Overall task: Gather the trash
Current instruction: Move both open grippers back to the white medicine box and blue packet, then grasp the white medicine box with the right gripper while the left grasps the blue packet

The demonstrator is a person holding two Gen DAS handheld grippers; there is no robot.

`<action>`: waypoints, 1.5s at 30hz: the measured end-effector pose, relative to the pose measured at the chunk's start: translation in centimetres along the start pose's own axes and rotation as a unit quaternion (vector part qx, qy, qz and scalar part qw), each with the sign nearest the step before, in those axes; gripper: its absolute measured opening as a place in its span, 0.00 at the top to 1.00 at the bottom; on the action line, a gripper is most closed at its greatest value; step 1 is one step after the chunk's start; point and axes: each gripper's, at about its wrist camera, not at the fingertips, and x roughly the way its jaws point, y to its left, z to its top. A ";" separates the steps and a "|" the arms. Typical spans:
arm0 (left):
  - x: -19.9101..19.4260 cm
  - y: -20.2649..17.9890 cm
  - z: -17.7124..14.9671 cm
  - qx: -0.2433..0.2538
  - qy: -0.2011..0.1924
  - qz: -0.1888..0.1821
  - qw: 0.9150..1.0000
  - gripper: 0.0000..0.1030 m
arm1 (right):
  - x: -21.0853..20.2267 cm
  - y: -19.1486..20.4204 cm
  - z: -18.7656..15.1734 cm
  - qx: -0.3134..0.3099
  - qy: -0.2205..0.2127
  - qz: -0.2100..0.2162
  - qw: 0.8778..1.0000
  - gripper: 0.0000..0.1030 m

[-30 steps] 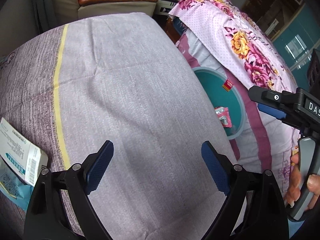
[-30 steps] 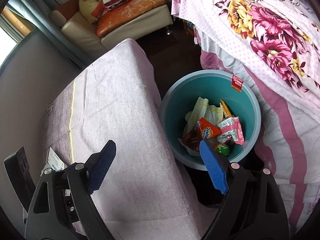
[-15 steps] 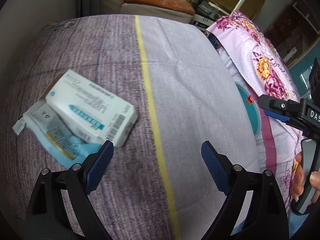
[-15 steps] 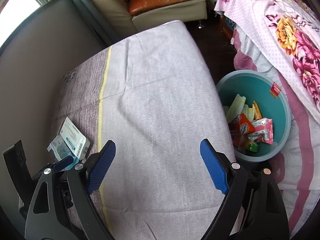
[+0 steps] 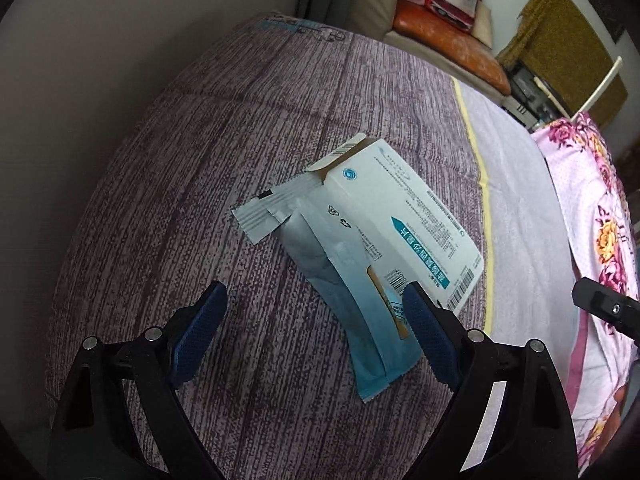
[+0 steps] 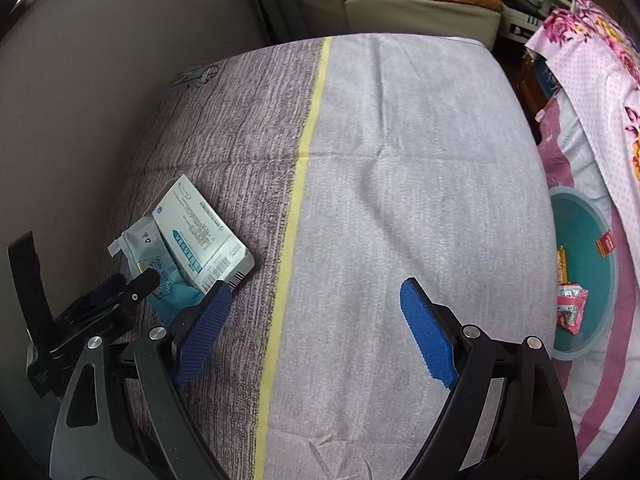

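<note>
Now | left tool (image 5: 314,326) gaping | pouch (image 5: 352,300) lengthwise toward it | right tool (image 6: 316,324) gaping

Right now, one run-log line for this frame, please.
left gripper open over foil sachet | medicine box on it | right gripper open, idle

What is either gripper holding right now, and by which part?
Nothing is held. The left gripper is open above the torn blue-and-white foil sachet beside the white cardboard medicine box. The right gripper is open over bare cloth.
</note>
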 end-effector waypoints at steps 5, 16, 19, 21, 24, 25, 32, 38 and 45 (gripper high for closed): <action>0.5 0.8 -0.2 0.016 0.006 -0.009 1.000 0.13 | 1.8 3.5 1.1 -0.044 0.019 -0.001 0.999 0.20; -0.9 6.2 -0.3 0.069 -0.001 0.001 0.998 0.13 | 7.9 11.1 3.5 -0.161 0.065 0.002 0.985 0.20; -1.1 7.5 -0.1 0.070 -0.001 0.003 0.998 0.13 | 9.4 12.3 3.9 -0.177 0.071 0.002 0.982 0.20; -1.1 8.2 -0.1 0.071 -0.001 0.005 0.997 0.13 | 10.1 12.8 4.1 -0.186 0.072 0.001 0.980 0.20; -1.1 8.6 0.0 0.072 0.000 -0.001 0.997 0.13 | 10.8 13.2 4.2 -0.192 0.073 -0.001 0.979 0.20; -1.2 8.7 0.0 0.073 -0.001 -0.002 0.997 0.13 | 11.0 13.3 4.1 -0.193 0.073 -0.002 0.978 0.20; -1.1 8.4 -0.1 0.086 0.002 -0.001 0.996 0.13 | 10.8 14.2 3.2 -0.220 0.060 0.000 0.974 0.37; -0.6 6.9 0.4 0.102 0.005 -0.008 0.995 0.13 | 8.3 10.8 3.2 -0.158 0.046 0.028 0.986 0.38; -0.2 4.4 0.8 0.129 0.009 -0.009 0.992 0.57 | 5.9 6.6 2.8 -0.100 0.029 0.044 0.994 0.38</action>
